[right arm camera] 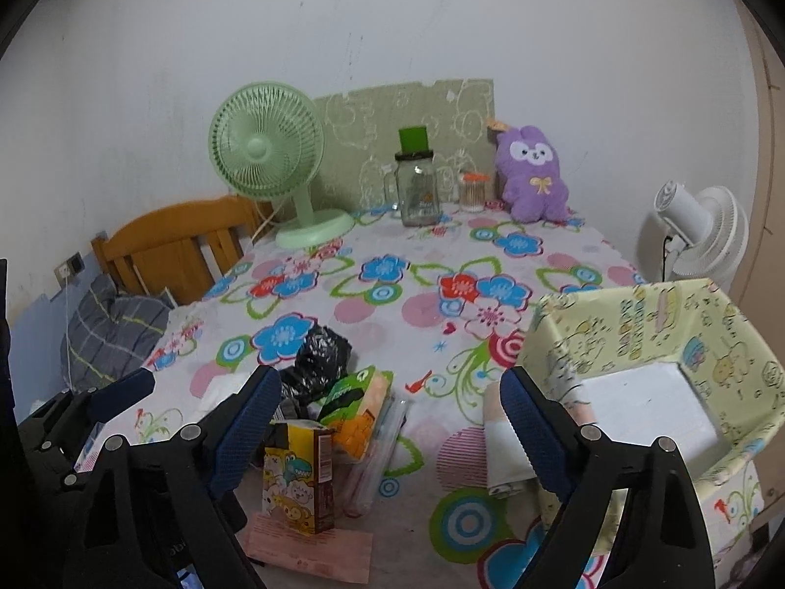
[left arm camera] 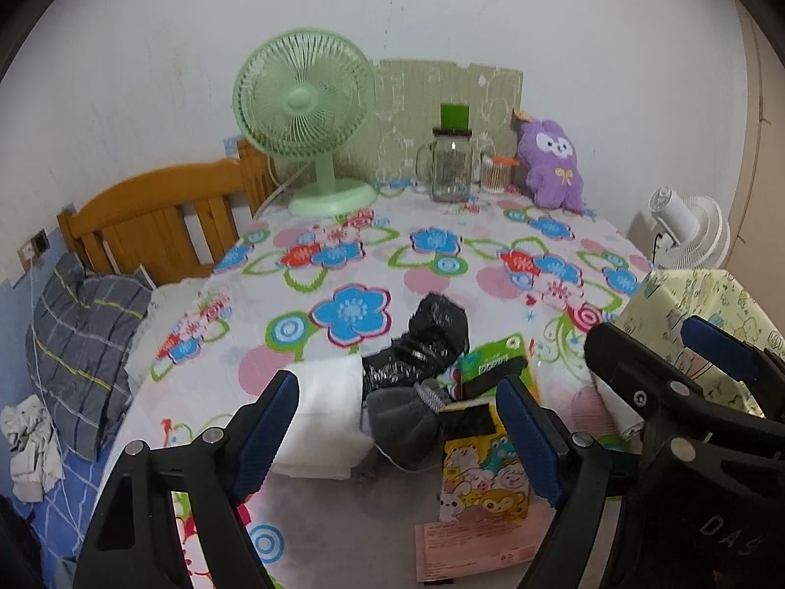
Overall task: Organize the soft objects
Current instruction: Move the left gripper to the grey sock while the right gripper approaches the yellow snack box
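Note:
A pile lies on the flowered tablecloth (left arm camera: 343,255): a folded white cloth (left arm camera: 324,417), a grey sock (left arm camera: 397,427), a crumpled black bag (left arm camera: 431,338), a green packet (left arm camera: 495,363) and a cartoon-printed carton (left arm camera: 483,476). My left gripper (left arm camera: 400,437) hangs open just before the cloth and sock, touching nothing. My right gripper (right arm camera: 390,434) is open too, with the carton (right arm camera: 294,476) and green packet (right arm camera: 351,392) left of its centre. A rolled pale cloth (right arm camera: 505,446) lies by its right finger, against a yellow-green fabric box (right arm camera: 652,314). A purple plush (right arm camera: 532,176) leans at the back.
A green desk fan (left arm camera: 304,113), a glass jar (left arm camera: 450,167) and a small cup of sticks (left arm camera: 493,174) stand along the back wall. A white fan (right arm camera: 696,226) stands off the right edge. To the left are a wooden headboard (left arm camera: 157,216) and a grey pillow (left arm camera: 83,343).

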The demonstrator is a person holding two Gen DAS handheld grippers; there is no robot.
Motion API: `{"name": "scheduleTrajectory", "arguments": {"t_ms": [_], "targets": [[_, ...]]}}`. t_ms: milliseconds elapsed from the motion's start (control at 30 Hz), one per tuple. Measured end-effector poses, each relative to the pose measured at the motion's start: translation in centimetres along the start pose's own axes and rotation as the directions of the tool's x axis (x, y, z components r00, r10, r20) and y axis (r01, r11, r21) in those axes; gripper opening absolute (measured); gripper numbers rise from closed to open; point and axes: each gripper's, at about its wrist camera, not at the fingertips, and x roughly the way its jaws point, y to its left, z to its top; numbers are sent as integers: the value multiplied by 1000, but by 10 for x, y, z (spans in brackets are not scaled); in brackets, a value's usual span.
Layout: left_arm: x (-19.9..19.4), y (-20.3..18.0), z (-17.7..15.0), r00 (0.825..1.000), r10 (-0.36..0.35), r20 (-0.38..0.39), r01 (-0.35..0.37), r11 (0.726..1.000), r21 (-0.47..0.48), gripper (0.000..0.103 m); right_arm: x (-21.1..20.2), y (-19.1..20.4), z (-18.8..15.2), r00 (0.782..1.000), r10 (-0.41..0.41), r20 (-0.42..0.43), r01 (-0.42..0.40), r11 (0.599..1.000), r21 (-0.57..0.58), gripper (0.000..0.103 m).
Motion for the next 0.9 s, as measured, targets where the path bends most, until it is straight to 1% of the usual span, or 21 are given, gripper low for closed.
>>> {"name": "scheduleTrajectory", "arguments": {"t_ms": [400, 667, 733, 833, 900], "targets": [[33, 13, -8, 997, -20, -81, 17, 999, -33, 84, 36, 11, -8, 996, -3, -86, 2, 1000, -12, 89], [50, 16, -11, 992, -36, -124, 32, 999, -39, 84, 56, 15, -11, 990, 6, -141, -9, 1000, -22, 84], [54, 18, -12, 991, -40, -131, 34, 998, -49, 83, 62, 15, -12, 987, 19, -160, -22, 1000, -13, 83], [59, 20, -13, 989, -45, -144, 37, 998, -58, 76, 71, 16, -13, 982, 32, -188, -34, 999, -5, 79], [62, 21, -14, 987, -49, -150, 40, 997, -63, 75, 75, 17, -14, 980, 30, -196, -32, 999, -9, 78]]}}
